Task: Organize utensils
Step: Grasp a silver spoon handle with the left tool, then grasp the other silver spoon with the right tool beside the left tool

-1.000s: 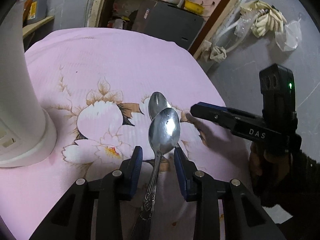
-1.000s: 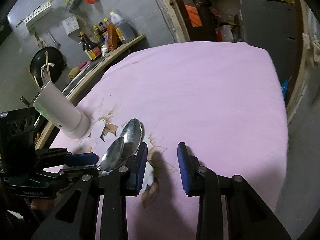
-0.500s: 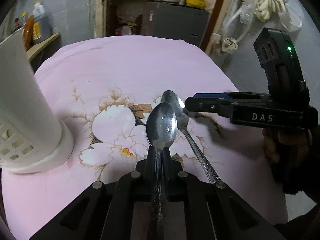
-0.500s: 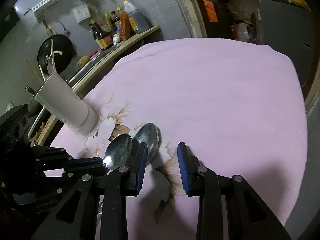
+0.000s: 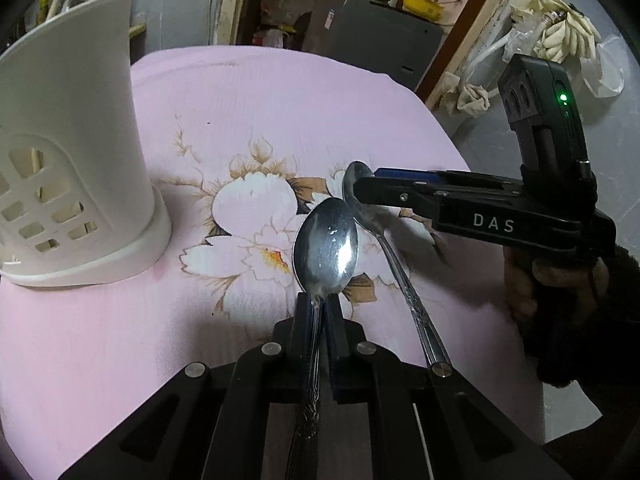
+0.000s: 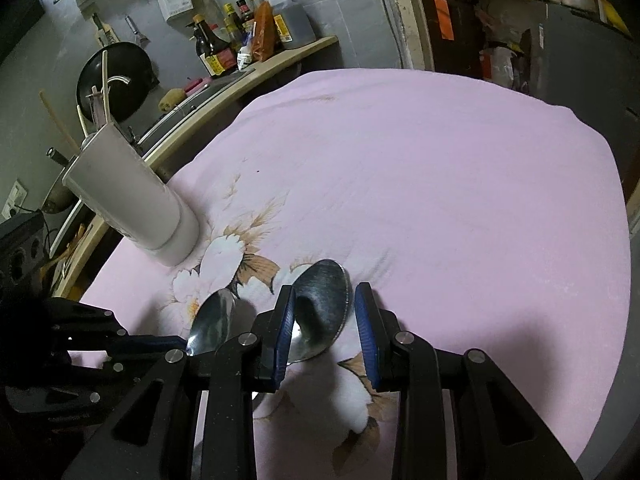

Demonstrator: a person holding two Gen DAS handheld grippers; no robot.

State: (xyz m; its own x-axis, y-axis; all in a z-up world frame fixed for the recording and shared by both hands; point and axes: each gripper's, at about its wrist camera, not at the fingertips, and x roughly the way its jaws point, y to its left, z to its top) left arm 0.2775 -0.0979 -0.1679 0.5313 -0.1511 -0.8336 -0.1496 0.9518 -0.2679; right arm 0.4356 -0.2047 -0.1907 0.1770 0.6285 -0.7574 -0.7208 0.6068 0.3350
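Left gripper (image 5: 318,312) jaws, apart earlier, are now clamping first spoon (image 5: 326,250) | right gripper (image 6: 323,330) jaws are gaping around second spoon (image 6: 320,308) on tablecloth (image 6: 440,200).

You have silver spoons (image 5: 326,250) on a pink cloth (image 5: 280,100) printed with white-and-brown flowers, a white holder (image 5: 76,160), and blue-padded black tongs (image 6: 324,332).
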